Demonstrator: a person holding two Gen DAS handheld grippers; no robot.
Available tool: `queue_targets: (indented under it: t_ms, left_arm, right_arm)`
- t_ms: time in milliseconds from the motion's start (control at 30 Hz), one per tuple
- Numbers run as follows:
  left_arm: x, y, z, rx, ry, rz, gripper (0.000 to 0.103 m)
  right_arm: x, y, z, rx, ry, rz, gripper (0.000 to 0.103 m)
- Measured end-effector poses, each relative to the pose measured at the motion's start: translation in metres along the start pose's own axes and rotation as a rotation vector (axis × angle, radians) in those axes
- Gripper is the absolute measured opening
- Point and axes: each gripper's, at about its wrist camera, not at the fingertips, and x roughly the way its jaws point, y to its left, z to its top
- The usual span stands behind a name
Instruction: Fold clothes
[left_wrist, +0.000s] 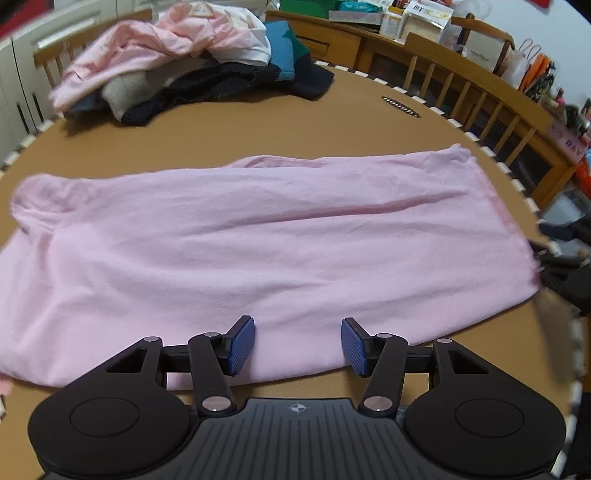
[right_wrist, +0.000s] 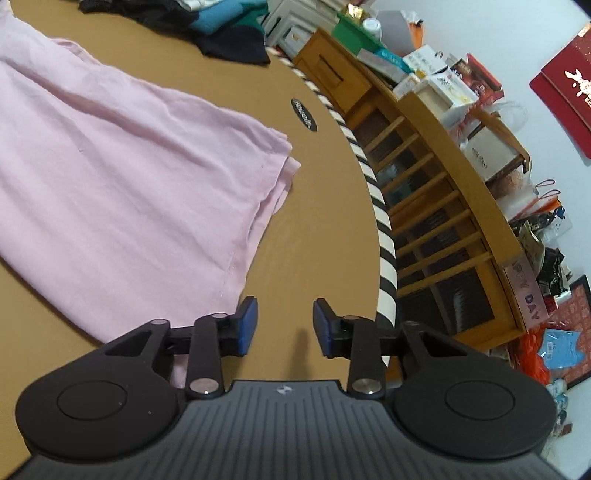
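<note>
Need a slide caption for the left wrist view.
Open left gripper over near edge of pink garment spread on brown table.

A spread garment (left_wrist: 258, 236) lies flat across the middle of the counter (left_wrist: 369, 122). Behind the garment, toward the counter's far edge, sits a heap of clothes (left_wrist: 177, 62). To the garment's right, a label (left_wrist: 400, 106) lies on bare counter. Beyond the counter's right edge, past the garment, stands a railed sideboard (right_wrist: 436, 206) with boxes (right_wrist: 443, 85) on top.
</note>
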Motion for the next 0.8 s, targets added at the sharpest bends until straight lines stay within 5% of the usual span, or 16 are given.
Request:
queue_targets:
  t_ms: [233, 367, 467, 800]
  left_arm:
    - [0.031, -0.074, 0.050, 0.024, -0.001, -0.280, 0.055]
    - [0.072, -0.128, 0.088, 0.108, 0.018, -0.294, 0.044]
    - [0.103, -0.155, 0.107, 0.129, 0.066, -0.304, 0.009]
    - [0.139, -0.195, 0.120, 0.114, 0.133, -0.303, 0.008]
  right_arm:
    - [-0.004, 0.007, -0.014, -0.054, -0.082, -0.010, 0.023]
    - [-0.007, -0.011, -0.022, 0.015, -0.116, 0.070, 0.023]
    - [-0.007, -0.021, -0.028, 0.032, -0.145, 0.123, 0.023]
    - [-0.014, -0.075, -0.044, 0.139, -0.184, 0.327, 0.026]
